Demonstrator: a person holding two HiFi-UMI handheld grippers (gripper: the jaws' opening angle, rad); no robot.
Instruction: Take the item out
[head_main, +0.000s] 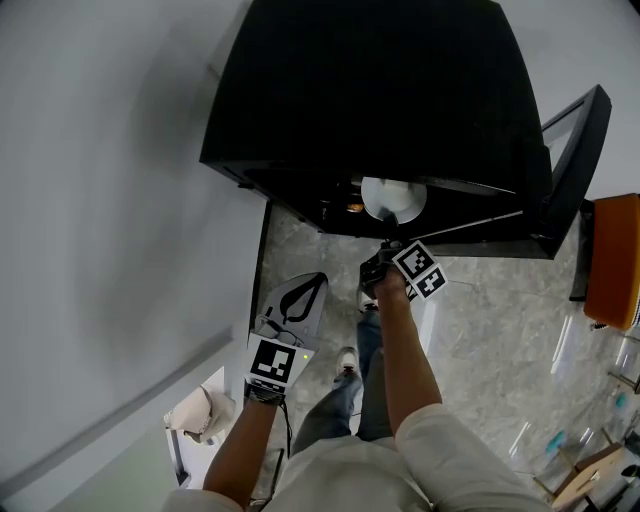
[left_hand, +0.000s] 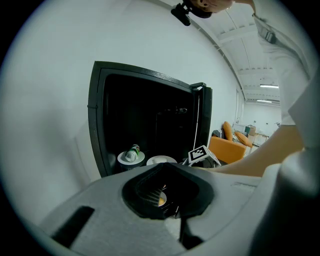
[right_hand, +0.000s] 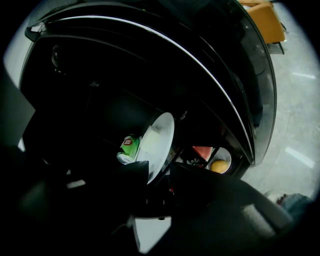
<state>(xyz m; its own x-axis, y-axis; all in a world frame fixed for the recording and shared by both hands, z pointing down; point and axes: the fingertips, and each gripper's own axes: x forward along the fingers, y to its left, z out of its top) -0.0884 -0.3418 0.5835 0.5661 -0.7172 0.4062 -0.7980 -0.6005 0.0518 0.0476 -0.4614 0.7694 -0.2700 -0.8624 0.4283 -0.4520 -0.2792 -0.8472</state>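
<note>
My right gripper (right_hand: 160, 172) has its jaws wide apart at the rim of the white plate (right_hand: 157, 142) inside the black cabinet (head_main: 380, 90).

The plate's near rim sits between those jaws, and they are not clamped on it; whether one side brushes the rim I cannot tell. The plate lies on a shelf at the cabinet's open front, with a green can (right_hand: 129, 149) just beside it. Lower in the cabinet a small bowl (right_hand: 220, 162) holds something yellow-orange. The cabinet's door (head_main: 575, 160) stands swung open at the right of the head view. My left gripper (left_hand: 166, 169) hangs well apart from the plate, out in front of the cabinet over the grey floor (head_main: 480, 340), jaws together with nothing between them. An orange chair (head_main: 615, 260) stands off to the right.
</note>
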